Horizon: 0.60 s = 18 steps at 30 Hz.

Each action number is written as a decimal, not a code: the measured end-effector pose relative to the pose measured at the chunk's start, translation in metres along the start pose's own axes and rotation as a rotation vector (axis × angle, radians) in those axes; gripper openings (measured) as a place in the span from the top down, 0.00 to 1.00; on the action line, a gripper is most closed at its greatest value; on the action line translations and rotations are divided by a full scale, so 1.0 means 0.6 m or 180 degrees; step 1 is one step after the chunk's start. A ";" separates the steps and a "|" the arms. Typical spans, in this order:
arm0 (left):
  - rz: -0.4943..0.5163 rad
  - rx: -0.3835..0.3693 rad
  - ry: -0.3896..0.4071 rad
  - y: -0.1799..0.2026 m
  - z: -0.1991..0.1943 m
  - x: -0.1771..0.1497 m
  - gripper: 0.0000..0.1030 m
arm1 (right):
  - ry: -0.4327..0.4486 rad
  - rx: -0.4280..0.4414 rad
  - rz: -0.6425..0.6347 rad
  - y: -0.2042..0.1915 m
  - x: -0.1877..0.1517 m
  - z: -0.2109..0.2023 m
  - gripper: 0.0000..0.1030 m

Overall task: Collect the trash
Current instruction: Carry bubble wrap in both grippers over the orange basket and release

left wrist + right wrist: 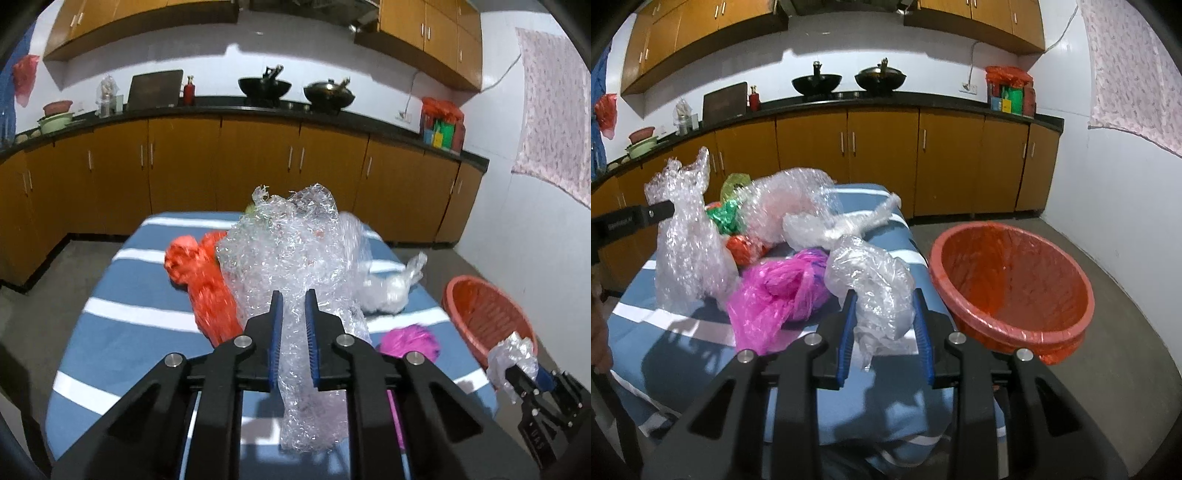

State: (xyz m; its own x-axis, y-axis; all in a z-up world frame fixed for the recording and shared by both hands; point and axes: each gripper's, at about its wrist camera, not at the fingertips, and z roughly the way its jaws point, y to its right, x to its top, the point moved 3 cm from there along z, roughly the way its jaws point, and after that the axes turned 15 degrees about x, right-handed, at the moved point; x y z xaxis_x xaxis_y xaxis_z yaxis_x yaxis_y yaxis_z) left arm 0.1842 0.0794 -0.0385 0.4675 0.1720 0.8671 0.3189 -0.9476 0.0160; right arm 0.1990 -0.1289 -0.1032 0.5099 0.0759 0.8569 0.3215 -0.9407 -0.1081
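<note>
Basin [1012, 280] beside striped table [683, 321]

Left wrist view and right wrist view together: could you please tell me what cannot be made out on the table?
- Left wrist view: bubble wrap in the left claw hides the table's middle.
- Left wrist view: orange bag is blurred.
- Right wrist view: green item is mostly buried under wrap.
- Right wrist view: the striped table's near edge is hidden behind the right claw.

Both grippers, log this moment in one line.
left gripper: shut on bubble wrap | right gripper: shut on clear bag | bin: empty
</note>
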 end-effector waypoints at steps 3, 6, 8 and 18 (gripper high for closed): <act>-0.0021 0.0005 0.0080 0.000 -0.004 0.024 0.88 | 0.0043 0.0026 -0.0018 -0.004 0.012 -0.003 0.71; -0.0014 -0.0004 0.0140 0.003 -0.006 0.041 0.88 | 0.0087 0.0041 0.0003 -0.001 0.024 -0.006 0.71; -0.0002 -0.0028 0.0171 0.010 -0.007 0.050 0.88 | 0.0112 0.0036 0.0027 0.004 0.032 -0.007 0.71; 0.0207 -0.0393 0.0248 0.107 -0.011 0.069 0.88 | 0.0220 -0.0231 0.0254 0.090 0.068 -0.015 0.71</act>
State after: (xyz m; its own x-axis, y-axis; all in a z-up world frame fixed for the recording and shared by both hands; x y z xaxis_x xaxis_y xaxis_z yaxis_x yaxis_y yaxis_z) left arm 0.2189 0.0238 0.0018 0.4169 0.0923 0.9043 0.1841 -0.9828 0.0154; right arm 0.2299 -0.1795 -0.0698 0.4747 -0.0209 0.8799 0.2221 -0.9645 -0.1427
